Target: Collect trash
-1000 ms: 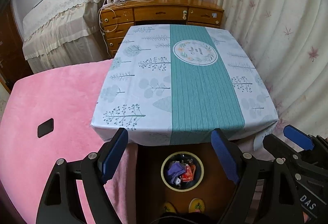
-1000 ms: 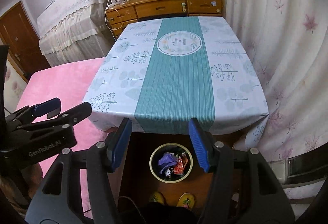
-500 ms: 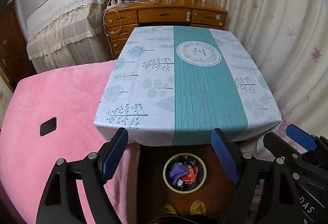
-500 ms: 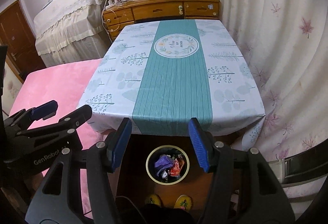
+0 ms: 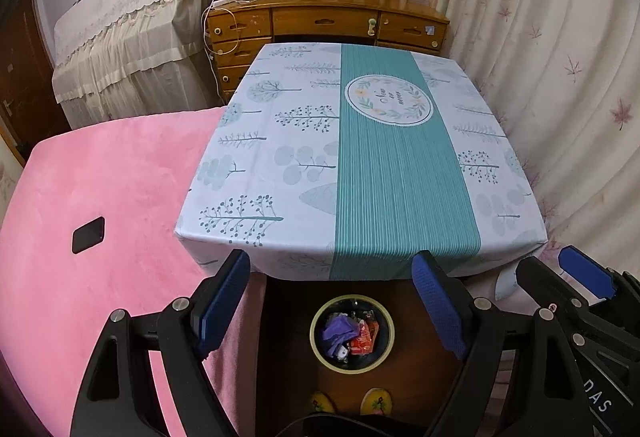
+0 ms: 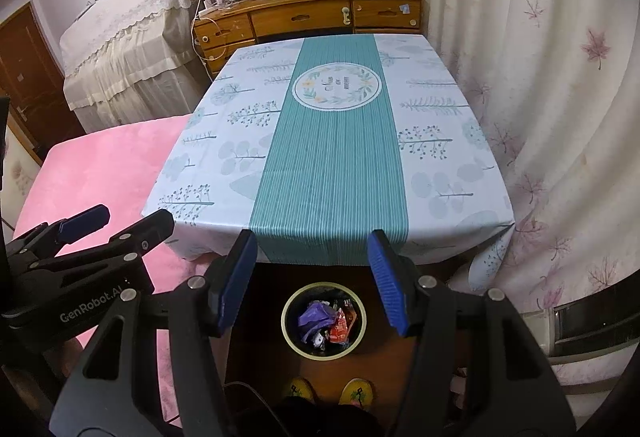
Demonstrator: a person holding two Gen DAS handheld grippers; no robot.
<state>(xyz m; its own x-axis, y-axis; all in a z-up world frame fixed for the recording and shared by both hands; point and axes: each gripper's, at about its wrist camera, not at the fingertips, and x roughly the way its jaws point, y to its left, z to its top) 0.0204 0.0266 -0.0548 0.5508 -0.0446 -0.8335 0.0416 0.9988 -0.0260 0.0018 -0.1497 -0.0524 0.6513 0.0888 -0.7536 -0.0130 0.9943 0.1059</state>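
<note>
A round bin point(image 5: 352, 365) with a yellowish rim stands on the wooden floor just in front of the table; it also shows in the right wrist view point(image 6: 324, 351). It holds purple, red and white trash point(image 5: 350, 333). My left gripper point(image 5: 334, 301) is open and empty, high above the bin. My right gripper point(image 6: 312, 277) is open and empty too, beside the left one. The table point(image 5: 280, 141) has a pale tree-print cloth with a teal stripe, and I see no trash on it.
A pink bed point(image 5: 100, 197) with a small black object point(image 5: 88, 235) lies left of the table. A wooden desk point(image 5: 328, 23) with shelves stands behind it. Curtains point(image 5: 560, 77) hang on the right. Yellow slippers point(image 5: 348, 403) show at the bottom.
Both grippers have drawn back and risen slightly, so the table and bin look a little farther. Both stay open and empty.
</note>
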